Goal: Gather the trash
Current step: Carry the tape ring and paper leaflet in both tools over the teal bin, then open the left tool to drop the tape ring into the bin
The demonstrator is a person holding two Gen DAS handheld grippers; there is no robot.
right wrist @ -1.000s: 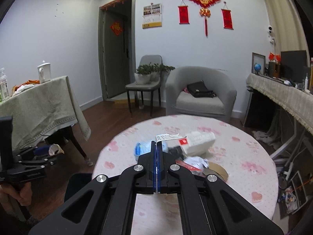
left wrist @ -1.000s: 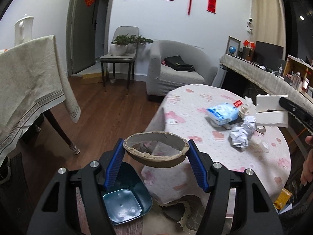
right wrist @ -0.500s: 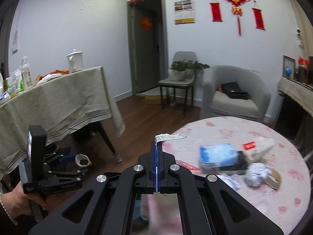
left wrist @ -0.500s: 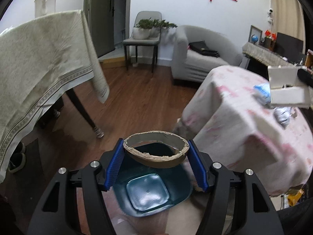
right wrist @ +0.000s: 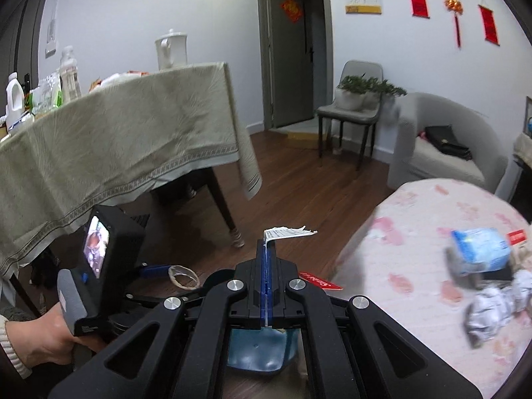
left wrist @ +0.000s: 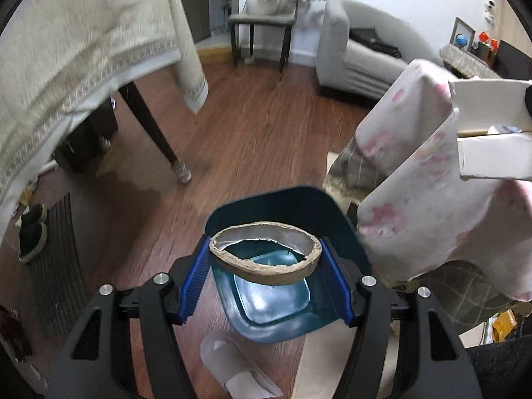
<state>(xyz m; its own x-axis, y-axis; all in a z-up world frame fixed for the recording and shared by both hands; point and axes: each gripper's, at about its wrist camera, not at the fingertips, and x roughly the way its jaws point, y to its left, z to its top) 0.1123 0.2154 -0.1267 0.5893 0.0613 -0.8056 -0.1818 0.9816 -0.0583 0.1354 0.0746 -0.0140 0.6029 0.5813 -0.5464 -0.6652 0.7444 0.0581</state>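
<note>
My left gripper (left wrist: 266, 262) is shut on a squashed cardboard tape ring (left wrist: 266, 257) and holds it right above the open dark teal trash bin (left wrist: 282, 206) on the floor. In the right wrist view the left gripper and ring (right wrist: 183, 276) show at lower left. My right gripper (right wrist: 266, 249) is shut on a thin white paper slip (right wrist: 289, 232) that sticks out past the fingertips, above the bin (right wrist: 256, 349). More trash lies on the round table: a blue packet (right wrist: 478, 249), crumpled foil (right wrist: 495, 309), a red card (right wrist: 319, 281).
A round table with a pink-print cloth (left wrist: 432, 206) stands right of the bin. A table with a beige cloth (right wrist: 109, 139) is at left. A grey slipper (left wrist: 232, 365) lies on the wood floor before the bin; black shoes (left wrist: 31, 232) at far left.
Both grippers swung left and down from the round table toward the floor. The bin now sits directly under the tape ring. The right gripper still holds the paper slip.
</note>
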